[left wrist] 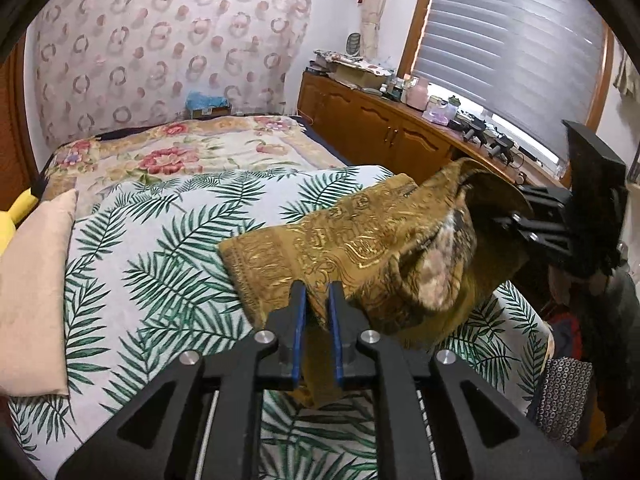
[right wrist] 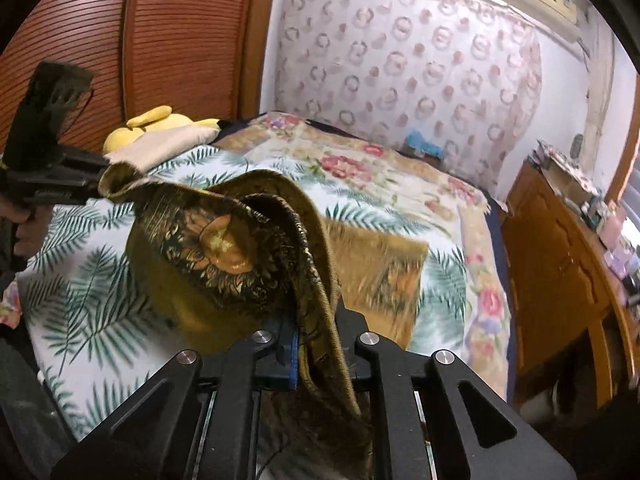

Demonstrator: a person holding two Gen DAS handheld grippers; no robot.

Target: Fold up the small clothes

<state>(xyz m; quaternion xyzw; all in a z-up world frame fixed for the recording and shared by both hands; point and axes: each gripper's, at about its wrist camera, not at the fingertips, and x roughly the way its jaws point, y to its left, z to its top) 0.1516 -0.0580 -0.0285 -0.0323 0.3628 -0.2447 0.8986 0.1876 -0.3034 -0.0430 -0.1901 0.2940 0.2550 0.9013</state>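
Observation:
A gold-brown patterned cloth (left wrist: 340, 240) hangs between both grippers above the bed, its far part lying on the palm-leaf sheet (left wrist: 160, 240). My left gripper (left wrist: 316, 292) has its blue pads a little apart with a thick fold of the cloth's near edge pinched between them. In the right wrist view that gripper (right wrist: 102, 188) holds a raised corner at the left. My right gripper (right wrist: 316, 320) is shut on another edge of the cloth (right wrist: 208, 248), which drapes over and hides its fingertips. Seen from the left wrist, it (left wrist: 508, 216) lifts the cloth's right side.
A beige pillow (left wrist: 36, 280) and a yellow plush toy (right wrist: 152, 120) lie at the bed's head, and a floral blanket (left wrist: 180, 152) covers the far end. A wooden cabinet (left wrist: 380, 128) with clutter runs under the window. A slatted wardrobe (right wrist: 180, 40) stands behind the bed.

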